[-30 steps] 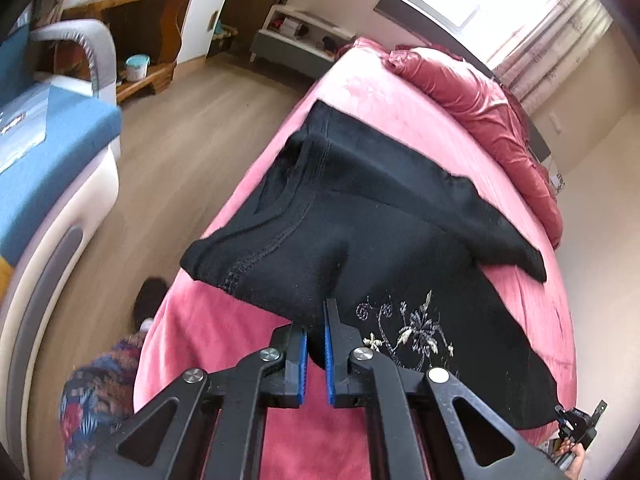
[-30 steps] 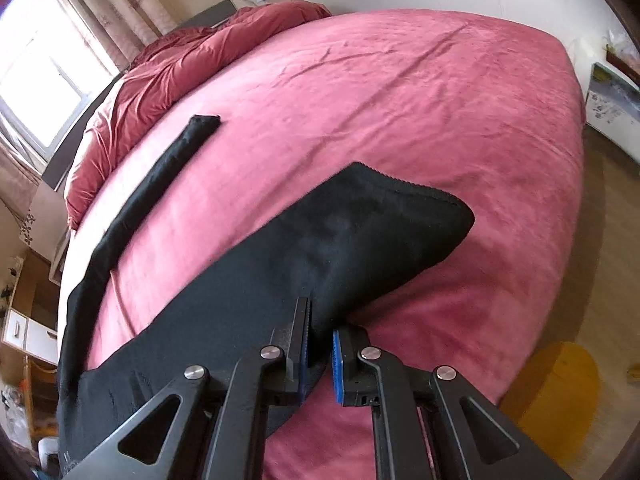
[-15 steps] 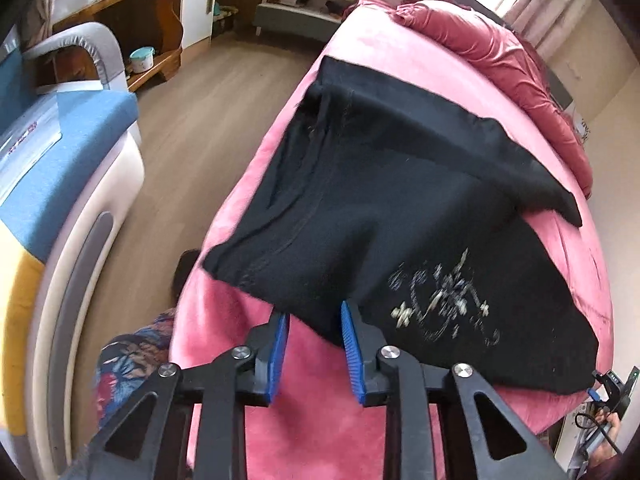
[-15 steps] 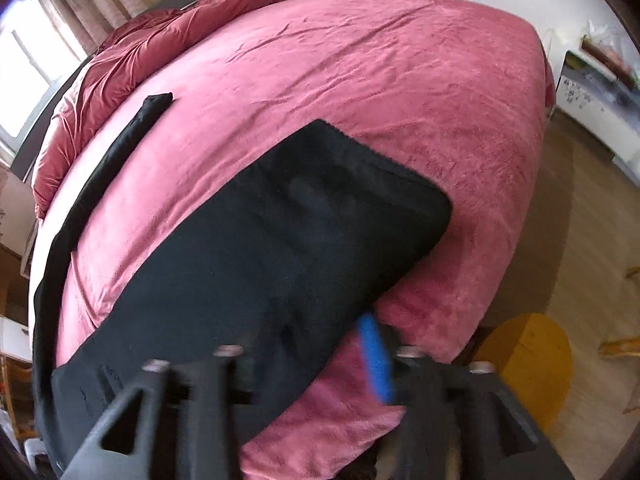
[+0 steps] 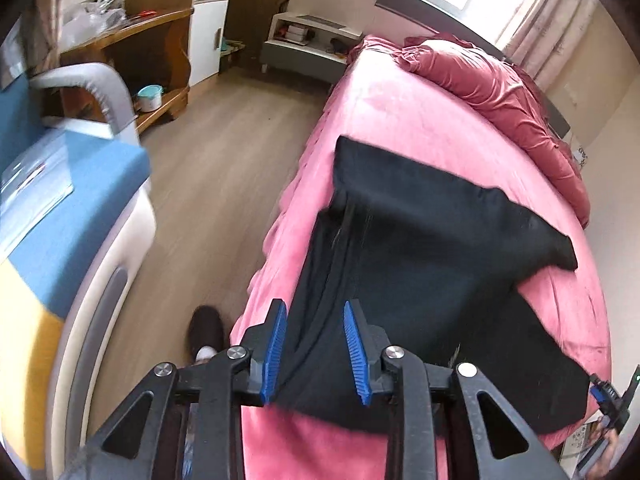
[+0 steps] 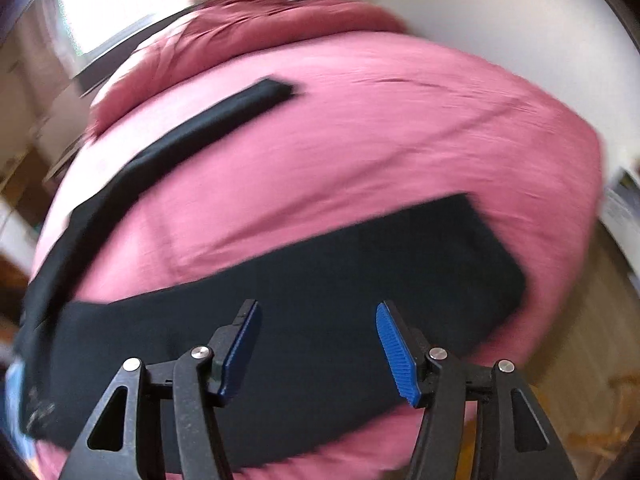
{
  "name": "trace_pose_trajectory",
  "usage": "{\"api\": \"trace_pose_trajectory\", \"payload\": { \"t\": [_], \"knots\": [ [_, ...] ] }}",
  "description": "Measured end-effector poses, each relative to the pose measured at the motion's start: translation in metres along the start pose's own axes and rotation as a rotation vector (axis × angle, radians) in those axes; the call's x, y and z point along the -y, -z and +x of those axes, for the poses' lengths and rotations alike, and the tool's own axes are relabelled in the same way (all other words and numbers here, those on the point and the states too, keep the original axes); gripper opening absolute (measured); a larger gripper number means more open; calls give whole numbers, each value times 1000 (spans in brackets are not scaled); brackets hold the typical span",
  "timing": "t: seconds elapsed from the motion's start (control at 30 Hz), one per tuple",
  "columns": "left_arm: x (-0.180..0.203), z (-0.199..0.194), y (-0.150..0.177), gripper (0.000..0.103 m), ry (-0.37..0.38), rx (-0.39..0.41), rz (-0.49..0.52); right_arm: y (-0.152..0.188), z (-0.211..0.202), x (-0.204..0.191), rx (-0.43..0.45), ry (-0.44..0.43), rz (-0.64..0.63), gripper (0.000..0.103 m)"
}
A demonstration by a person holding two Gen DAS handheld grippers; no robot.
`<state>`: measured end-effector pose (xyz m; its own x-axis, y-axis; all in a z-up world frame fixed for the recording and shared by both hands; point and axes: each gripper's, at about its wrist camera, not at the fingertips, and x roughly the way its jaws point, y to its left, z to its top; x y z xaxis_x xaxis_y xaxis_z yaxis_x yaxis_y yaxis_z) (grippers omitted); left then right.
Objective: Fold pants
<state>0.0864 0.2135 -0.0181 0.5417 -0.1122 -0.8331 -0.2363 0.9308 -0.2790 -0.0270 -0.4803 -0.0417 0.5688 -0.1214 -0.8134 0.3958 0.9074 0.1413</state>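
Black pants [image 5: 420,264] lie spread on the pink bed [image 5: 384,112], waist near the bed's left edge, two legs running right. My left gripper [image 5: 314,344] is open and empty, its blue pads just above the waist end. In the blurred right wrist view the near leg [image 6: 320,288] lies flat across the bed and the far leg [image 6: 208,128] runs toward the pillows. My right gripper [image 6: 318,344] is wide open and empty, above the near leg.
A crumpled red duvet [image 5: 500,88] lies at the head of the bed. A blue and grey sofa [image 5: 60,216] stands left of the wooden floor [image 5: 208,168]. A person's foot [image 5: 206,332] is by the bed. Shelves [image 5: 304,44] stand at the back.
Both grippers were shut on the pants a second ago. They opened, let the cloth drop flat on the bed, and pulled back a little.
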Motion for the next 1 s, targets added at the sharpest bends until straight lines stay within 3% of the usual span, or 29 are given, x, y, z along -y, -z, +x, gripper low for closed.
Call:
{"api": "trace_pose_trajectory", "payload": {
  "t": [0.2, 0.4, 0.63, 1.0],
  "knots": [
    [15, 42, -46, 32, 31, -32, -2, 3, 30, -92, -65, -148, -166, 64],
    [28, 93, -98, 32, 56, -81, -32, 1, 55, -149, -100, -207, -245, 64],
    [31, 158, -145, 32, 101, -147, -152, -14, 75, -169, -101, -203, -213, 67],
    [22, 223, -178, 33, 60, -212, -309, -32, 99, -171, -128, -174, -189, 69]
  ]
}}
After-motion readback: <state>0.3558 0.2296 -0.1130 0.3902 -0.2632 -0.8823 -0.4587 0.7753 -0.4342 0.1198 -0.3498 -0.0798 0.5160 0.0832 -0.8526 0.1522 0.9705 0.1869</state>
